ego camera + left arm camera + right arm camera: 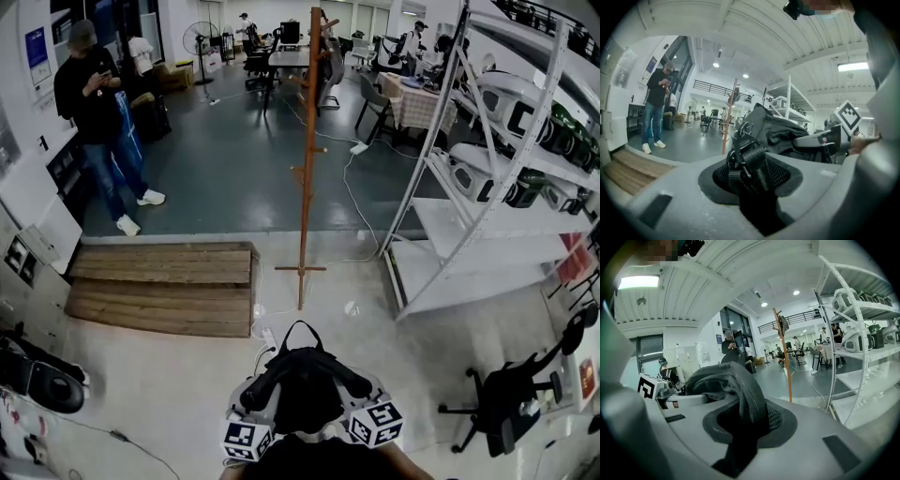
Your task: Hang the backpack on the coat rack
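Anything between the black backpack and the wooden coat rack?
Nothing visible at carrying height: the black backpack faces open floor up to the tall wooden coat rack. A low wooden platform lies left; a white cable trails just ahead.

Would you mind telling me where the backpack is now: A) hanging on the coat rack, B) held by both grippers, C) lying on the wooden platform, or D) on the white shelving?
B: the left gripper and right gripper both clamp the backpack, short of the coat rack.

Head view: overhead, steeply down.
Gripper views: close along left hand-held gripper (754,187), right hand-held gripper (740,427).
Shared: coat rack (308,159) ahead.
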{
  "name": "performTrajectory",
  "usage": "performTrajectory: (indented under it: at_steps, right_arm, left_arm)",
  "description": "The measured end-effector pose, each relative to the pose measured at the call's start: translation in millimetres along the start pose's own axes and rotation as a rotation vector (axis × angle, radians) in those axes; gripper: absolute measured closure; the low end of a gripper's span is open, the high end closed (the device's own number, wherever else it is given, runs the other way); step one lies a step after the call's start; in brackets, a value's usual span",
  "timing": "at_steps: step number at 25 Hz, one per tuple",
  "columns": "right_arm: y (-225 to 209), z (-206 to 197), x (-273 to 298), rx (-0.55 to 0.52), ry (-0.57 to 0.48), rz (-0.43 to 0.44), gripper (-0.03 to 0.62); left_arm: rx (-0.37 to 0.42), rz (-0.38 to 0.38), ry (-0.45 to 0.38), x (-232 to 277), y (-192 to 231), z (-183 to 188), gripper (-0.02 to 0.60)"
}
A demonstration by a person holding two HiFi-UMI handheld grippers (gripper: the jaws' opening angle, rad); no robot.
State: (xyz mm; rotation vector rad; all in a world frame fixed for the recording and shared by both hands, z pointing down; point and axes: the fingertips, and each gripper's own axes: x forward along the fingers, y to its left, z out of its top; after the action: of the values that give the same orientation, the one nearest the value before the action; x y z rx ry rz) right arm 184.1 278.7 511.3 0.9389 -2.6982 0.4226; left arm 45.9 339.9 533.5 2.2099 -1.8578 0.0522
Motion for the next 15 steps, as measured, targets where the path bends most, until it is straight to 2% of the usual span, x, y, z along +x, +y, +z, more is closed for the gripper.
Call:
performTrajectory:
  at_steps: [7, 15]
  right_arm:
    - [15.0, -4.5, 15.1, -0.002, -0.002, -0.039, 0.525]
    - [15.1, 3.2, 35.2, 0.007, -0.006, -0.053, 0.525]
  left_arm:
    - [-0.007, -0.046, -0.002, -1.5, 22.4, -5.6, 0.431]
    - [0.002, -0.053, -0.001, 11.2, 41.9, 1.2, 0.431]
